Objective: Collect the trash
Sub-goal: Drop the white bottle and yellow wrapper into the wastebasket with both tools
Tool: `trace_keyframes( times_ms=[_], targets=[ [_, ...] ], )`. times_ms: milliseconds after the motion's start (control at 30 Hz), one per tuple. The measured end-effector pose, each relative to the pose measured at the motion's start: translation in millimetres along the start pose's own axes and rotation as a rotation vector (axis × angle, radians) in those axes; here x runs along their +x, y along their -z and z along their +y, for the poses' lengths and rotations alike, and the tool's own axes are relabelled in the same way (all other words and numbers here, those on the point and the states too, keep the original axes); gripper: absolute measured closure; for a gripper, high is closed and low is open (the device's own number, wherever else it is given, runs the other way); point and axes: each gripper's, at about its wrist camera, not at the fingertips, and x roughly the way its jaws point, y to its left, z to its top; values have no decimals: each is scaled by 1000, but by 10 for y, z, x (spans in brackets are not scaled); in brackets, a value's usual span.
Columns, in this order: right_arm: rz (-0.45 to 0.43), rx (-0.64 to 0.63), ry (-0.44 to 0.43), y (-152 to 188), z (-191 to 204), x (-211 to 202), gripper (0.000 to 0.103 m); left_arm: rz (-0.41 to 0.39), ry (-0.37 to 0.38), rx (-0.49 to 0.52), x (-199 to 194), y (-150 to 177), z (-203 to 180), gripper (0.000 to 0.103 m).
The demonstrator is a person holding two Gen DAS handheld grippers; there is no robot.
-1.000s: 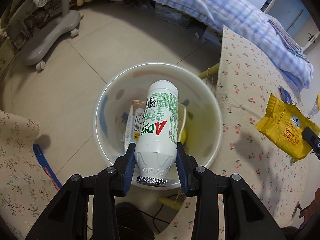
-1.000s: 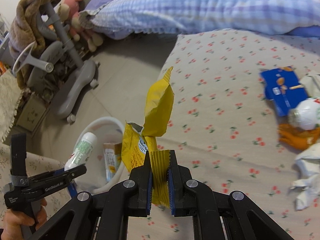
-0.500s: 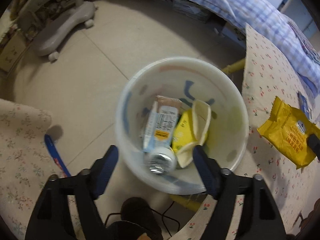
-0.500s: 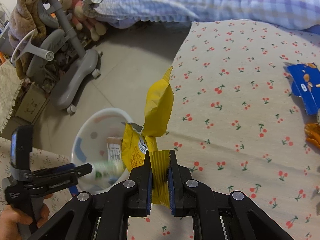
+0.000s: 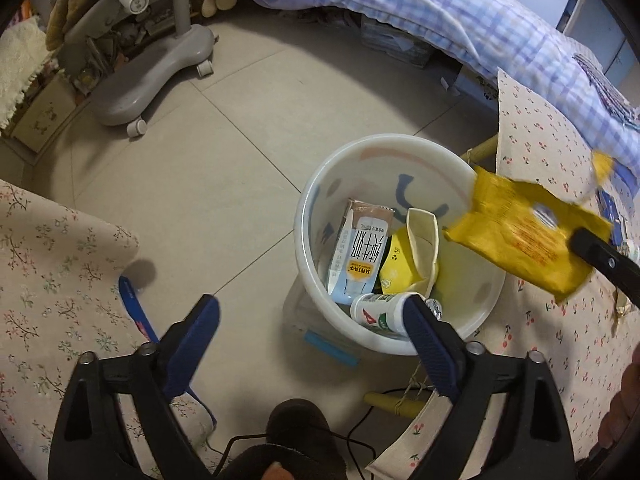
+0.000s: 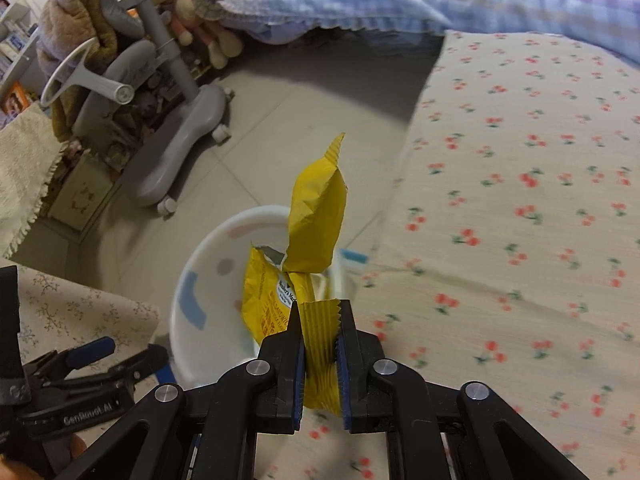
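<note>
- Left wrist view: left gripper (image 5: pixel 312 312) spread wide, empty, above the round white plastic bin (image 5: pixel 476 320); white green-labelled bottle (image 5: pixel 380 309) lies inside beside a milk carton (image 5: pixel 358 252).
- Right wrist view: right gripper (image 6: pixel 319 312) clamps the torn yellow snack wrapper (image 6: pixel 316 220) over the bin (image 6: pixel 188 280), beside the cherry-print tablecloth (image 6: pixel 520 200).

Left wrist looks steeply down; right wrist lower, forward; both share bin (image 5: pixel 316 200) (image 6: pixel 182 312).

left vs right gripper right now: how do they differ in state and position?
The left gripper is open and holds nothing; the right gripper is shut on the yellow wrapper. The left one sits at the near rim of the white bin, partly over the floor; the right one holds its wrapper at the bin's table-side edge. Both point toward the bin, where the white bottle lies.
</note>
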Motion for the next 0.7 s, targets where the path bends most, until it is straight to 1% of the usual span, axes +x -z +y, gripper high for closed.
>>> trace_keyframes(
  times_ms=[33,100,133,267,367,467,533,600,700],
  targets=[
    [-2,-4,-6,-3,27,26,85,-6,-3,3,-9,7,-6,3],
    [1,0,-13,-13,50,50,54,-18,-3,10,-41,13,-10,2],
    [-11,6,-21,-14,56,33,50,-20,-2,12,-46,15,-16,2],
    [-31,7,-12,-15,54,-62,48,-21,16,11,-79,23,-38,2],
    [-50,32,5,-15,-27,-176,40,-18,37,9,-101,23,-93,2],
    [-61,53,22,12,-123,-307,38,-11,77,16,-123,31,-186,2],
    [-70,55,49,33,-186,-423,35,1,115,18,-129,38,-276,2],
    [-85,52,81,55,-243,-538,29,9,139,29,-134,39,-387,2],
    [-107,52,141,104,-411,-740,27,8,147,58,-161,44,-557,2]
  ],
)
